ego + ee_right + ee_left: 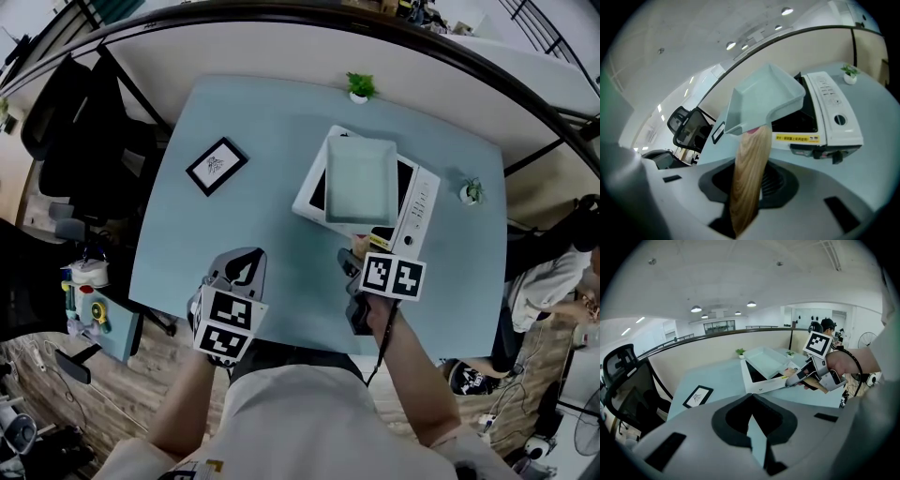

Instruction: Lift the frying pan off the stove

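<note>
A pale green square frying pan sits on a white stove at the middle right of the blue table. Its wooden handle points toward me and runs between the jaws of my right gripper, which are shut on it. In the right gripper view the pan rests over the stove's black top. My left gripper hovers near the table's front edge, left of the stove, shut with nothing in it. In the left gripper view, the pan and right gripper show ahead to the right.
A framed picture lies on the table's left part. One small potted plant stands at the far edge and another to the right of the stove. A black office chair is at the left and a seated person at the right.
</note>
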Demonstrator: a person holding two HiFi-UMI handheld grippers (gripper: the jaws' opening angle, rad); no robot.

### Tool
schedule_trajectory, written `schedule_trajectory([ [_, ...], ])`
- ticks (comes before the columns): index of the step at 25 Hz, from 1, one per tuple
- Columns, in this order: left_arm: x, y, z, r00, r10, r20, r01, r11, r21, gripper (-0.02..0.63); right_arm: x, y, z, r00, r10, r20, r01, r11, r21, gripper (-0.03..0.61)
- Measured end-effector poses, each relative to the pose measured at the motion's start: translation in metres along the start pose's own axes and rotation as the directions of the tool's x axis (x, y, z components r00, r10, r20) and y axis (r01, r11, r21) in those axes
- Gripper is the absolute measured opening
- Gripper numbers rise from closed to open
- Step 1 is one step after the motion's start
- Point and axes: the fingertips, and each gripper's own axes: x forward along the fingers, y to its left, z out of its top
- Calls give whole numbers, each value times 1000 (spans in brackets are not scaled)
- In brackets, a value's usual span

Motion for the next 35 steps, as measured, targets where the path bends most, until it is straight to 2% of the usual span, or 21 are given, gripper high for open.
schedule_trajectory([
  [6, -27, 7, 16, 999, 30, 36, -30, 1000, -6, 3, -36, 23, 14, 998, 16, 57, -13, 999, -50, 112],
  [15, -80, 24, 61, 982, 125, 142, -129, 991, 21, 3, -96, 73, 47, 983, 77, 165, -40, 975, -218, 114],
  [21, -127, 45, 101, 923, 231, 308, -226, 973, -50, 3, -141, 119, 74, 955, 160, 248, -78, 947, -311, 114],
  [24, -147, 51, 119, 894, 267, 359, -273, 961, -36, 3, -163, 140, 86, 936, 201, 287, -94, 933, -347, 114],
  [32, -197, 56, 156, 821, 298, 487, -326, 945, -28, 3, -224, 185, 108, 871, 294, 395, -108, 897, -428, 114],
  [35, -214, 56, 162, 794, 305, 526, -326, 944, -55, 3, -247, 196, 113, 843, 317, 435, -94, 882, -461, 115],
])
